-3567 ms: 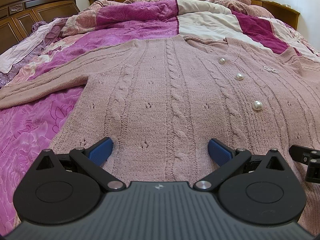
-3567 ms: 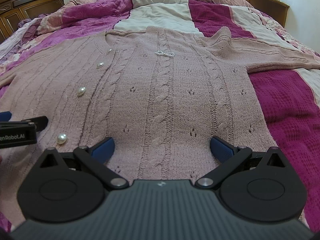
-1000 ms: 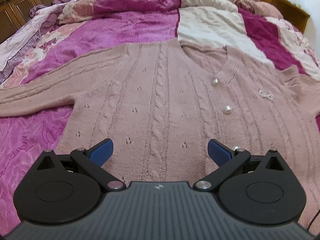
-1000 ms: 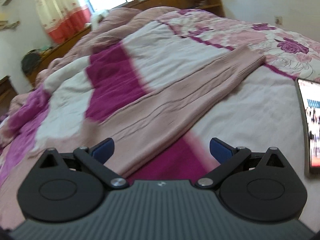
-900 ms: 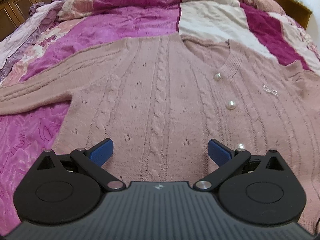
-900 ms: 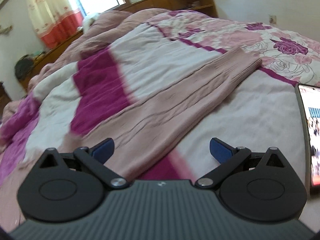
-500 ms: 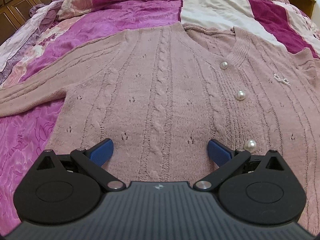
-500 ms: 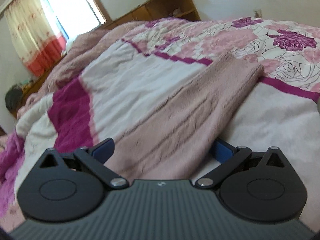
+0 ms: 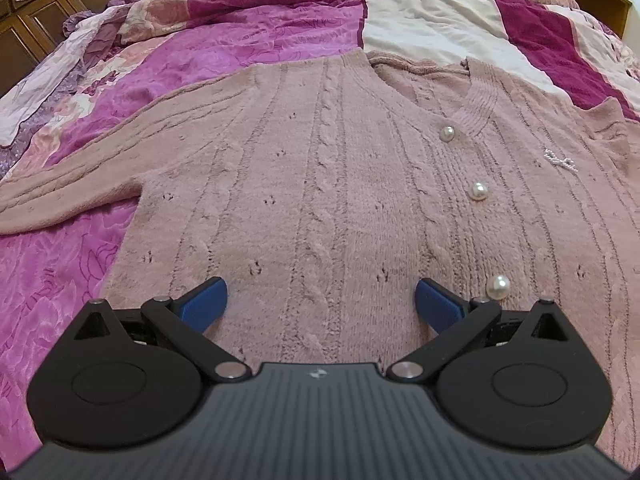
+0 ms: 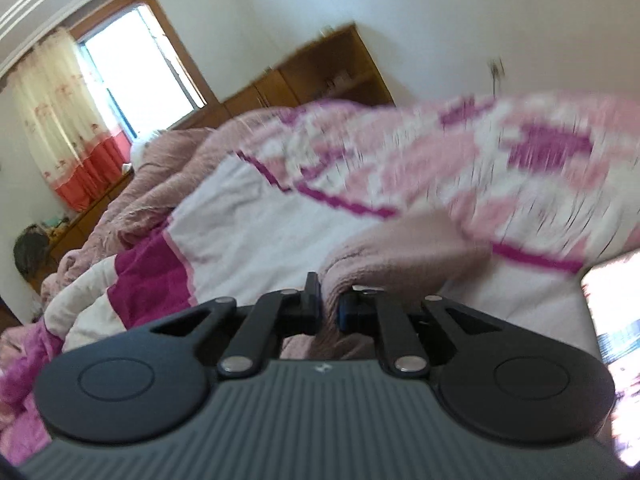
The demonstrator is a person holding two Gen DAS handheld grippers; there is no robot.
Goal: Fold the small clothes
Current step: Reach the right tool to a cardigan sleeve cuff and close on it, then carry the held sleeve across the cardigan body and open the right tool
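Cardigan (image 9: pixel 320 184), dusty pink cable knit with pearl buttons (image 9: pixel 479 191), lies face up and spread flat across the patchwork quilt (image 9: pixel 248 44) on the bed, its front closed and one long sleeve (image 9: pixel 80 184) stretched straight out from the body over the magenta part of the quilt. The left gripper (image 9: pixel 320 304) hovers low over the cardigan's lower front, jaws spread wide and holding nothing, the blue pads (image 9: pixel 204 302) poised above the knit on either side of a cable rib. On the far side of the cardigan, the right gripper (image 10: pixel 329 308) is pinched narrow on the end of the other sleeve (image 10: pixel 400 260), a thick bunch of pink knit squeezed between its fingers; the view there is streaked with motion blur, so how high the cloth is lifted cannot be told. Beyond the cardigan stand a dark wooden headboard (image 9: pixel 60 4), a curtained window (image 10: pixel 132 72) and low wooden shelving (image 10: pixel 320 76), while a lit phone screen (image 10: pixel 616 308) rests on the quilt just beside the pinched sleeve. By the look of it the folding has barely begun: the body shows no crease, one sleeve remains fully extended, and only the first sleeve is in hand, presumably to be laid across the front. Both sleeves and the body folds appear to remain ahead.
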